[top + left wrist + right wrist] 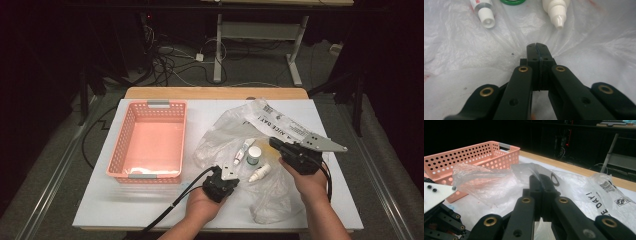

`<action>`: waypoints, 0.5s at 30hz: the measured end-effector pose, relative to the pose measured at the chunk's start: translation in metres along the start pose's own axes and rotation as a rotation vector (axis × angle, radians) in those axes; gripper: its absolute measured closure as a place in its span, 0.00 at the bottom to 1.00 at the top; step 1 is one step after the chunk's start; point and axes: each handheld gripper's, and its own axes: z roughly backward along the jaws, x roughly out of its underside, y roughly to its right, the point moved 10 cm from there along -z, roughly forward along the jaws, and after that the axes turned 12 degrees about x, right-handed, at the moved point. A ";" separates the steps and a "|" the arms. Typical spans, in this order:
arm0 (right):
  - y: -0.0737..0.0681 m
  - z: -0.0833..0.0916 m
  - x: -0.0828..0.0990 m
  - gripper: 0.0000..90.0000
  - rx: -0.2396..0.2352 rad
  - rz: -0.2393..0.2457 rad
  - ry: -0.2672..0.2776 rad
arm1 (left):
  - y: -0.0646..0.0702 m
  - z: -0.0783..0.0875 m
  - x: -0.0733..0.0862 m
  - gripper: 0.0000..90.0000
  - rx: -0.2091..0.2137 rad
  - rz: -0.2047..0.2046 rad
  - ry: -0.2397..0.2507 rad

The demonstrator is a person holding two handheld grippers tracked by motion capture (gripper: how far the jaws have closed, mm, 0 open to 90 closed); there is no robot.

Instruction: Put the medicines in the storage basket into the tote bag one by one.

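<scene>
A clear plastic bag (225,135) with black print lies crumpled on the white table. A small white tube (243,151), a white jar (254,155) with a green lid and a white dropper bottle (260,172) lie at its middle; I cannot tell whether they are inside it or on top. My left gripper (218,168) is shut, pinching the bag's film (461,50) at the near edge, where wrinkles run out from its tips (537,45). Just beyond them lie the tube (484,12) and the dropper bottle (555,11). My right gripper (274,142) is shut on a raised fold of the bag (481,182).
A pink perforated basket (150,175) with grey handles stands on the left of the table and looks empty; its wall (474,150) shows beyond the lifted film. A wooden strip (215,93) edges the table's far side. Cables and desk legs are on the floor behind.
</scene>
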 end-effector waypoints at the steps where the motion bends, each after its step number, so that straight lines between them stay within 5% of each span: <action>1: 0.001 0.000 0.000 1.00 0.002 -0.002 0.001 | 0.001 0.001 0.000 0.99 0.003 -0.005 0.008; 8: 0.004 0.004 -0.005 1.00 0.012 -0.003 0.024 | 0.006 0.014 -0.005 0.99 0.010 -0.062 0.152; 15: 0.002 0.004 -0.007 1.00 0.022 -0.005 0.031 | 0.012 0.020 -0.008 0.99 0.016 -0.109 0.203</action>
